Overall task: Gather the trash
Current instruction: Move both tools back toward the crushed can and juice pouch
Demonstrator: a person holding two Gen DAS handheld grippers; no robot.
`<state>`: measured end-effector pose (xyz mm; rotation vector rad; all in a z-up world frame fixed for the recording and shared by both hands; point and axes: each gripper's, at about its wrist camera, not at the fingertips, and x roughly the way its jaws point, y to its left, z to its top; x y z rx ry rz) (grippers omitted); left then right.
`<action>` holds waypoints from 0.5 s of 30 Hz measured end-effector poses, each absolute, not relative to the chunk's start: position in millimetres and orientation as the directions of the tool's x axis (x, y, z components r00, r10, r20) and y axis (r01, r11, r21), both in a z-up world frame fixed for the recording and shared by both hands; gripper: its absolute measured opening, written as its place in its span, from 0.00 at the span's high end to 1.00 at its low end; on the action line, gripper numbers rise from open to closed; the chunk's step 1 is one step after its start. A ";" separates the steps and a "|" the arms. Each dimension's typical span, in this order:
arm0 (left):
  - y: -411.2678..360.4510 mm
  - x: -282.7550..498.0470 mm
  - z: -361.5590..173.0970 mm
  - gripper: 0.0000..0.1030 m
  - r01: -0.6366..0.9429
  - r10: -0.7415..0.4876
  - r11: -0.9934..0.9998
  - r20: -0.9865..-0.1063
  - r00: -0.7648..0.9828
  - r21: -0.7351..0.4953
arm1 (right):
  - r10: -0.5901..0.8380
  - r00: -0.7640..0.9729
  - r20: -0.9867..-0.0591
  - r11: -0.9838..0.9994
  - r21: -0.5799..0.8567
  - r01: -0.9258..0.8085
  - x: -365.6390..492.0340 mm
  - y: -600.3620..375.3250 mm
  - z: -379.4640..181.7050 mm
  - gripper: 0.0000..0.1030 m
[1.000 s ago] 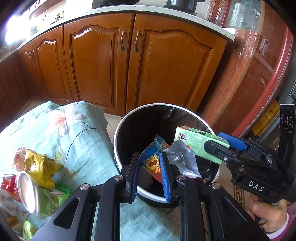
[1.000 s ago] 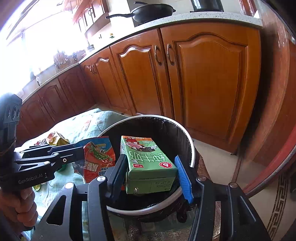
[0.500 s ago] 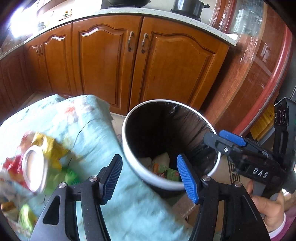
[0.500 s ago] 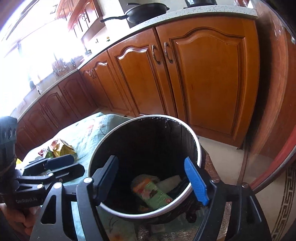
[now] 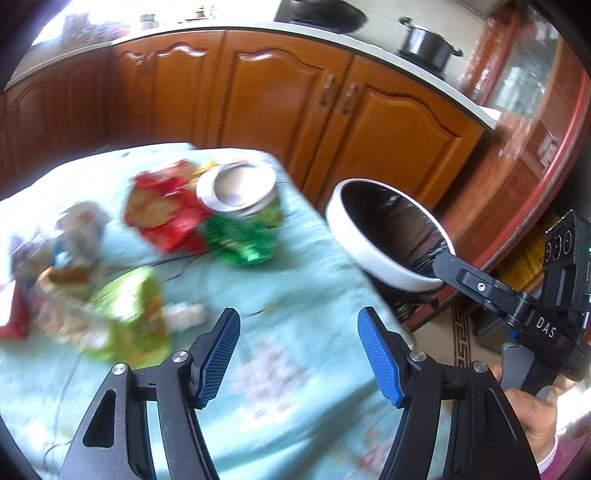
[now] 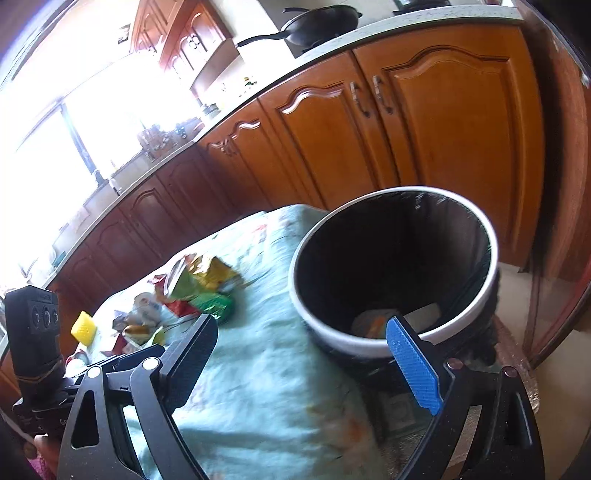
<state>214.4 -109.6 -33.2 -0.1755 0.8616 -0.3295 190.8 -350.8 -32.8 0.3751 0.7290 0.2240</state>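
A white-rimmed trash bin [image 6: 458,325] with a black liner stands by the table; trash lies at its bottom [image 6: 373,323]. It also shows in the left wrist view [image 5: 373,254]. My left gripper [image 5: 299,354] is open and empty above the teal tablecloth [image 5: 280,266]. A pile of trash lies ahead of it: a red wrapper [image 5: 162,214], a green can-like tub [image 5: 240,206], a yellow-green packet [image 5: 129,314]. My right gripper [image 6: 306,365] is open and empty, near the bin's front rim. The pile shows in the right wrist view [image 6: 199,284].
Wooden kitchen cabinets [image 5: 303,107] run behind the table and bin. A wok [image 6: 317,22] and a pot [image 5: 428,44] sit on the counter. A yellow sponge [image 6: 83,326] lies at the table's far left. A glass door [image 5: 532,122] is at right.
Both grippers let go of their trash over the bin and opened. The left gripper then swung left toward the pile on the table; the right gripper drew back a little.
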 end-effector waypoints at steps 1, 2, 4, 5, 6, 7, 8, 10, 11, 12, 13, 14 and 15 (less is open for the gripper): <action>-100.6 207.6 -32.3 0.36 0.199 -0.346 0.938 -0.713 0.609 -0.285 | 0.335 0.721 -0.606 0.909 0.408 -0.080 189.8 -345.1 -32.9 0.09; -91.7 202.4 -32.6 0.36 0.182 -0.340 0.939 -0.714 0.612 -0.291 | 0.342 0.716 -0.608 0.910 0.405 -0.090 188.6 -337.9 -33.1 0.09; -74.6 193.5 -34.5 0.36 0.146 -0.328 0.941 -0.718 0.613 -0.305 | 0.357 0.709 -0.609 0.909 0.402 -0.112 185.7 -325.9 -33.7 0.09; -65.5 189.8 -36.4 0.36 0.132 -0.323 0.942 -0.720 0.614 -0.310 | 0.362 0.705 -0.610 0.908 0.401 -0.121 183.4 -319.4 -34.4 0.09; -57.8 185.5 -36.4 0.36 0.117 -0.315 0.943 -0.723 0.615 -0.311 | 0.369 0.700 -0.612 0.907 0.400 -0.128 182.4 -313.5 -35.4 0.09; -50.0 181.3 -37.9 0.36 0.098 -0.303 0.945 -0.727 0.616 -0.311 | 0.376 0.693 -0.615 0.906 0.401 -0.136 182.2 -308.1 -36.5 0.09; -42.8 175.6 -37.4 0.36 0.083 -0.293 0.947 -0.731 0.617 -0.309 | 0.382 0.688 -0.617 0.905 0.401 -0.143 181.0 -302.3 -38.0 0.09; -30.7 168.1 -38.9 0.36 0.052 -0.274 0.950 -0.737 0.618 -0.309 | 0.389 0.679 -0.622 0.905 0.397 -0.155 178.5 -292.6 -40.9 0.09; -25.3 165.9 -37.7 0.36 0.041 -0.271 0.949 -0.739 0.617 -0.314 | 0.393 0.675 -0.625 0.905 0.395 -0.160 177.6 -288.2 -41.9 0.09; -21.0 163.8 -37.8 0.36 0.030 -0.270 0.947 -0.740 0.616 -0.320 | 0.397 0.671 -0.626 0.904 0.394 -0.168 177.0 -283.8 -42.6 0.09; -16.0 160.9 -38.1 0.36 0.017 -0.268 0.945 -0.741 0.616 -0.328 | 0.401 0.667 -0.628 0.904 0.391 -0.175 176.5 -279.5 -43.1 0.09; -13.1 161.8 -39.1 0.36 0.007 -0.267 0.943 -0.742 0.615 -0.333 | 0.403 0.664 -0.630 0.904 0.387 -0.181 175.9 -276.0 -43.6 0.09; -9.5 160.4 -39.3 0.36 -0.002 -0.265 0.941 -0.742 0.615 -0.338 | 0.406 0.661 -0.631 0.904 0.384 -0.188 176.0 -272.7 -43.7 0.09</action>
